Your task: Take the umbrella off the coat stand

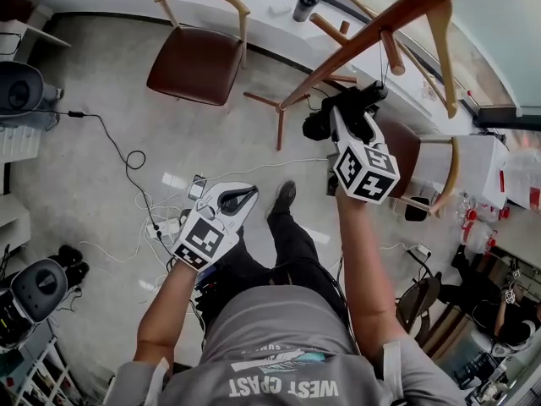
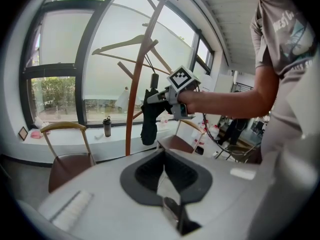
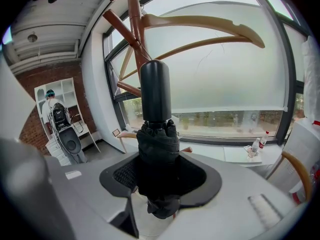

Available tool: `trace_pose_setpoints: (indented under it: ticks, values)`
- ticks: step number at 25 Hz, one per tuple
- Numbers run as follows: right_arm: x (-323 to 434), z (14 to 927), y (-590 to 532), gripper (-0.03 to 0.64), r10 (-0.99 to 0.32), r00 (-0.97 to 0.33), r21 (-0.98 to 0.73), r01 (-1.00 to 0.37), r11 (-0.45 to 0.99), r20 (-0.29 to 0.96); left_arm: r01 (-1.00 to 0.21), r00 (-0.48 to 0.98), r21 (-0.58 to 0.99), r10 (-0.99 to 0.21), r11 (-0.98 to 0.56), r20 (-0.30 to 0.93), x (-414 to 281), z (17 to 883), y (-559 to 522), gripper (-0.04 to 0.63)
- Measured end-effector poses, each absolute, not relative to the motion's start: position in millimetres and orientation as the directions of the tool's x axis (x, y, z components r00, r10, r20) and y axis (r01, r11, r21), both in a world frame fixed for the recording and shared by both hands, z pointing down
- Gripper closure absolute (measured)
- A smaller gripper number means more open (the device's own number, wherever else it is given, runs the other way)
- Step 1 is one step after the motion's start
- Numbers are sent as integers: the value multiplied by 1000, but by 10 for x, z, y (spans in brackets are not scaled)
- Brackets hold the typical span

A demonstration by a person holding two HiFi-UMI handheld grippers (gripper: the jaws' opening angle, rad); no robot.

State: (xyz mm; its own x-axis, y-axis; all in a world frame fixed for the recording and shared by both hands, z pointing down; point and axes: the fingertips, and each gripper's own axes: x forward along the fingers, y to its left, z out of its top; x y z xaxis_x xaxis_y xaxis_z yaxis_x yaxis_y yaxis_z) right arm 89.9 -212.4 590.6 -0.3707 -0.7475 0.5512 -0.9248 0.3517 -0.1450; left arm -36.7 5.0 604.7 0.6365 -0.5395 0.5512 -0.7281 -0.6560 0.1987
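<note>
The left hand-held gripper (image 1: pixel 243 196) is held low before the person, its jaws drawn together on nothing. Further out, the right hand-held gripper (image 3: pixel 159 181) is clamped wide on a black folded fabric umbrella (image 3: pixel 158 139), handle upward. Just behind it a slanted brown wooden coat stand (image 3: pixel 133 29) is seen, bearing a pale wooden hanger (image 3: pixel 210 22). Whether the umbrella hangs from a peg cannot be told.
</note>
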Motion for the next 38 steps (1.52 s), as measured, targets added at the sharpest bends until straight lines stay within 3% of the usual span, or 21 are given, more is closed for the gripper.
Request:
trace_pose_setpoints:
  ticks: [38]
  values:
    - [1288,5185,-1881,403,-775,-354,-162,-934,317,524,-645,680,130,-488,-753,547,-462,5321,-384,594]
